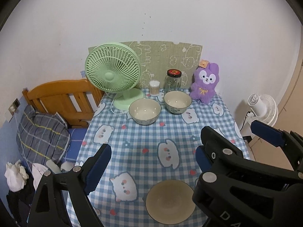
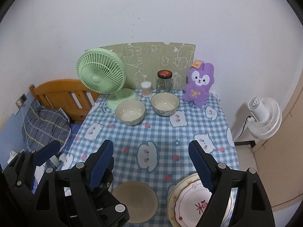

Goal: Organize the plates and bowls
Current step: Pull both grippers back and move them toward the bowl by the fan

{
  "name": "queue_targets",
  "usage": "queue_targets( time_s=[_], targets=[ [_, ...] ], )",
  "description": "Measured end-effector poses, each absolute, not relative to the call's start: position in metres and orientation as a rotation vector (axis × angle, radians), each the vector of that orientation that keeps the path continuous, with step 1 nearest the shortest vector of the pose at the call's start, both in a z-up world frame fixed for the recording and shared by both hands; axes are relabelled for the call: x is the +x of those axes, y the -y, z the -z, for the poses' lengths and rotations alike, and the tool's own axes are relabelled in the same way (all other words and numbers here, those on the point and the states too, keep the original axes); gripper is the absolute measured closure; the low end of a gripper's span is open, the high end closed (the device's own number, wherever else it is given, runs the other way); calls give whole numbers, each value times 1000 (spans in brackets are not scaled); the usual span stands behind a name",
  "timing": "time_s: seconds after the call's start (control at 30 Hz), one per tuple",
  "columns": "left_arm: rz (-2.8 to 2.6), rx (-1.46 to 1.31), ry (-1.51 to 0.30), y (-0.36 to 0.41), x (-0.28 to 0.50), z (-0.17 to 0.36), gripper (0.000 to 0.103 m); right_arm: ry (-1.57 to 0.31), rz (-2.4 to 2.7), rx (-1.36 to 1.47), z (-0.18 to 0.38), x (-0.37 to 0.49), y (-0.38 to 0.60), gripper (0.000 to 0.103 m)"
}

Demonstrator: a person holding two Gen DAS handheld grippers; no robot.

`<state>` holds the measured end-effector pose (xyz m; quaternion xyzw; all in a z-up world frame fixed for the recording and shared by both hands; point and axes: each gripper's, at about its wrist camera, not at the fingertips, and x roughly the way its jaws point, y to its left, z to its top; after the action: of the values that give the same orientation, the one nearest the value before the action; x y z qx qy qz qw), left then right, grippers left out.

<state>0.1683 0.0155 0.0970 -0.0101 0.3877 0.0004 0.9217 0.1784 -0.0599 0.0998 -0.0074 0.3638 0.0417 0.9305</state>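
Fingers (image 2: 102,162) parted, white plate (image 2: 189,202) right view only

Bare tablecloth (image 2: 151,132) lies open mid-table; two bowls (image 2: 130,112), a green fan (image 2: 100,73) and jar (image 2: 164,83) crowd the back.

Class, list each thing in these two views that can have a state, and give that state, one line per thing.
Left tool: open, holding nothing.
Right tool: open, holding nothing.
Left bowl: upright, empty.
Right bowl: upright, empty.
Tan plate: flat, bare.
Patterned plate: flat, bare.
Glass jar: lid on.
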Motion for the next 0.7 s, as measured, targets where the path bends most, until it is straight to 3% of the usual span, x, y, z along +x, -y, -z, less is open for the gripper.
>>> queue_targets(
  time_s=[0.7],
  targets=[
    [43, 10, -826, -49, 272, -84, 11, -773, -36, 7, -91, 289, 23, 19]
  ],
)
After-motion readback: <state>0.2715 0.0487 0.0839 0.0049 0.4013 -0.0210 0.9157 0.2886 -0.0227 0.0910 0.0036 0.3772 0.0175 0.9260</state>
